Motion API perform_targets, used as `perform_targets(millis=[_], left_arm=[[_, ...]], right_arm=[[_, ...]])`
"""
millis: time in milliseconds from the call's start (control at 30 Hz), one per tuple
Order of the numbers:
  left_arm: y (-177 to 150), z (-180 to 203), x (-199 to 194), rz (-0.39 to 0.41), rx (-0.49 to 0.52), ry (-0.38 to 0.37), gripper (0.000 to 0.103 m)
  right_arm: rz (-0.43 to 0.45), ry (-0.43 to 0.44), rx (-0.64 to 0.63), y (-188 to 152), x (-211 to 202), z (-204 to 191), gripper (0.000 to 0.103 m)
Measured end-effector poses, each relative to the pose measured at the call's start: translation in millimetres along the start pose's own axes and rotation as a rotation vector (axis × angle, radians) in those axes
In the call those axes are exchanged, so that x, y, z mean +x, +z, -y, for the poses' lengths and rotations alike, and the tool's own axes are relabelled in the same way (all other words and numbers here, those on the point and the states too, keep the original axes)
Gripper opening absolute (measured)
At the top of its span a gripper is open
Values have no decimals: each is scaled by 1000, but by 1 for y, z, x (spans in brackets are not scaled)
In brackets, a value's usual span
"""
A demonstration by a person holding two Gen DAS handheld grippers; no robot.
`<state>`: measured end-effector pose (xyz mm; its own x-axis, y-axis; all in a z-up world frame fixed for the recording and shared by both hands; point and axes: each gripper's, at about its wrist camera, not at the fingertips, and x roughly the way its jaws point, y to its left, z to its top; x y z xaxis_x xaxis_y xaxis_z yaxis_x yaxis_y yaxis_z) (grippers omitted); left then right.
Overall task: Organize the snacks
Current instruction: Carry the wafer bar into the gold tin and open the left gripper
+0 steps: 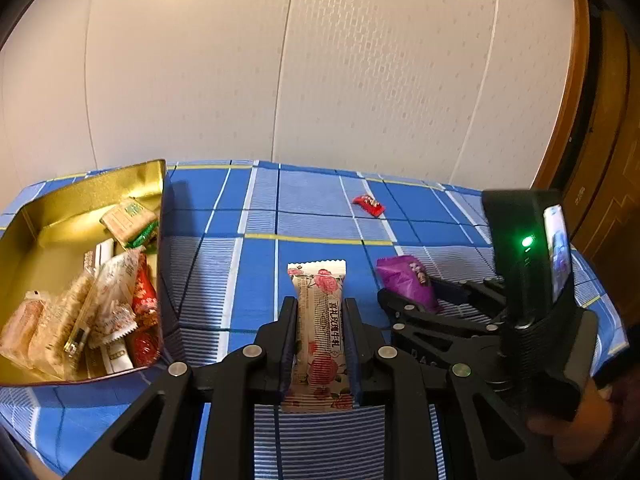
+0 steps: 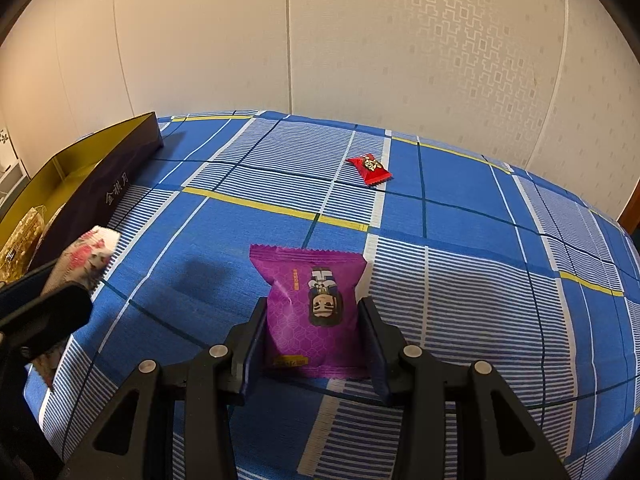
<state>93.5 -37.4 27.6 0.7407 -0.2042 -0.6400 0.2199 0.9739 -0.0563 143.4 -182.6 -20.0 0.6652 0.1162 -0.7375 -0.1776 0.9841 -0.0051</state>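
My left gripper (image 1: 320,308) is shut on a rose-patterned snack bar (image 1: 318,332), held lengthwise a little above the blue checked cloth. To its left stands a gold tin (image 1: 80,196) holding several wrapped snacks. In the right wrist view my right gripper (image 2: 314,306) is shut on a purple packet (image 2: 316,312) with a cartoon face; its pads press both sides while it rests on the cloth. The rose bar (image 2: 90,256) and the left gripper (image 2: 80,276) show at that view's left edge. A small red candy (image 2: 370,168) lies alone farther back.
The tin's dark outer wall (image 2: 100,184) runs along the left side of the table. A pale wall stands behind the table, and a wooden door (image 1: 600,160) is on the right. A person's hand (image 1: 580,420) grips the right handle, which carries a green light (image 1: 527,241).
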Motion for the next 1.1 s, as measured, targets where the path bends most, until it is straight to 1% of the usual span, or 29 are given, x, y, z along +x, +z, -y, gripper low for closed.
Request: perform_targets(millis=[200, 267, 400, 633, 733, 833, 1067, 1100], left_arm=[[21, -9, -25, 40, -6, 15, 22], [30, -16, -30, 48, -12, 41, 22], [50, -42, -39, 66, -44, 94, 22], [65, -89, -44, 69, -103, 164, 22], [66, -111, -41, 55, -144, 196, 22], [66, -133, -35, 24, -185, 227, 22], [60, -183, -11, -81, -336, 222, 22], [59, -194, -8, -96, -375, 217, 22]], right_arm=[[0, 0, 0, 0, 0, 0, 44], [0, 0, 0, 0, 0, 0, 44], [0, 0, 0, 0, 0, 0, 44], [0, 1, 1, 0, 0, 1, 44], [0, 1, 1, 0, 0, 1, 44], [0, 1, 1, 0, 0, 1, 44], [0, 1, 1, -1, 0, 1, 44], [0, 1, 1, -1, 0, 1, 44]])
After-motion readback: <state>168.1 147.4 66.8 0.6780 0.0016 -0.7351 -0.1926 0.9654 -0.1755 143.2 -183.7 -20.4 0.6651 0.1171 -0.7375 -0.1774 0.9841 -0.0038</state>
